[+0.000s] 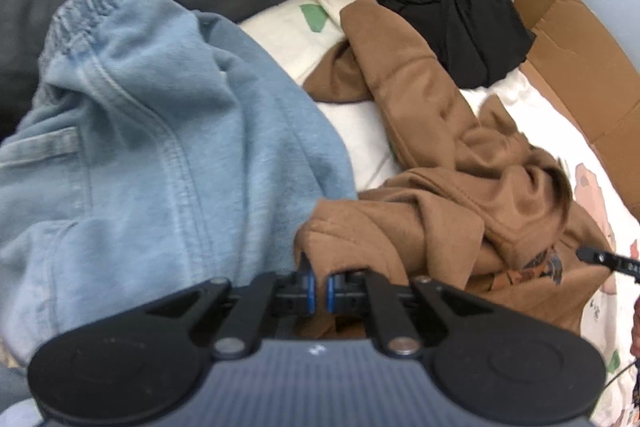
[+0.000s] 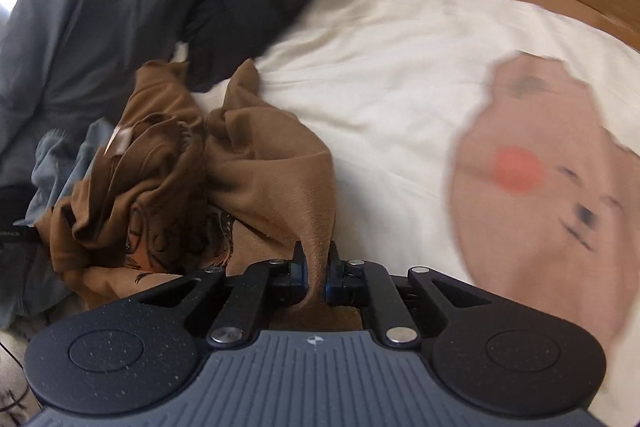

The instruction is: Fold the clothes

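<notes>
1. Pinched in our right gripper (image 2: 317,273), the brown garment (image 2: 272,163) looks like soft, matt fleece with a short nap.
2. Left of our left gripper (image 1: 319,285), the blue jeans (image 1: 160,131) are faded, ribbed denim.
3. Ahead, the cardboard (image 1: 576,55) is plain matt.
4. The bedsheet (image 2: 380,67) seems smooth cotton, though blurred.

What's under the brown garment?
The brown garment lies crumpled on the cream printed bedsheet, which shows all round it. Its left edge meets the light blue denim; anything beneath the folds is covered.
</notes>
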Action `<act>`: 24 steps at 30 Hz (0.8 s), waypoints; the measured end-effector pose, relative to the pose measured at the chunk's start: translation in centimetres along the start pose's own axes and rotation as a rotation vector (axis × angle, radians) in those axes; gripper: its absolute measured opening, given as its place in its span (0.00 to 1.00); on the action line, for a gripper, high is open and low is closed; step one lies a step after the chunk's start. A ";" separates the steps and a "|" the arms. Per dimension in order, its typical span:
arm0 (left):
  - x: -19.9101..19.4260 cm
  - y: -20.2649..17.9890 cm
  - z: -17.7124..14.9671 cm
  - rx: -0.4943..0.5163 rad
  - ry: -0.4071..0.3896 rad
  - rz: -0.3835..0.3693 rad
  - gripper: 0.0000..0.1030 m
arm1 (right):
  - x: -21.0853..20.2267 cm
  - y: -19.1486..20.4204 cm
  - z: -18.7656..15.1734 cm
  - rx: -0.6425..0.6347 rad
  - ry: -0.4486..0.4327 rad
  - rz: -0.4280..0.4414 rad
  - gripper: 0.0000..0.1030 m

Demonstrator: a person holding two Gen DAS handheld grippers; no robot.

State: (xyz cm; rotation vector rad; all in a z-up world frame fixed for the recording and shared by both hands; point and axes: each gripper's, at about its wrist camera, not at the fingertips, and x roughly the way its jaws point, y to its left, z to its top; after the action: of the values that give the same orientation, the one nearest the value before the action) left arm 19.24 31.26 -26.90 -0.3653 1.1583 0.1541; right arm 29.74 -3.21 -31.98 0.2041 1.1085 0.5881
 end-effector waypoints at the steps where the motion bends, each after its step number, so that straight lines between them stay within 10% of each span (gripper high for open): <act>1: 0.3 -0.1 0.0 -0.003 -0.001 -0.010 0.06 | -0.7 -0.3 -0.3 0.011 0.002 -0.013 0.05; 24: 2.4 -9.8 -1.8 0.042 0.035 -0.178 0.06 | -15.6 -6.2 -10.7 0.266 -0.067 -0.237 0.05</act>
State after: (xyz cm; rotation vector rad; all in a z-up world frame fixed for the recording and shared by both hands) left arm 21.60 21.34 -27.73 -0.4336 1.1560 -0.0320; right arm 17.56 -18.21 -27.33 0.3144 1.1250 0.2203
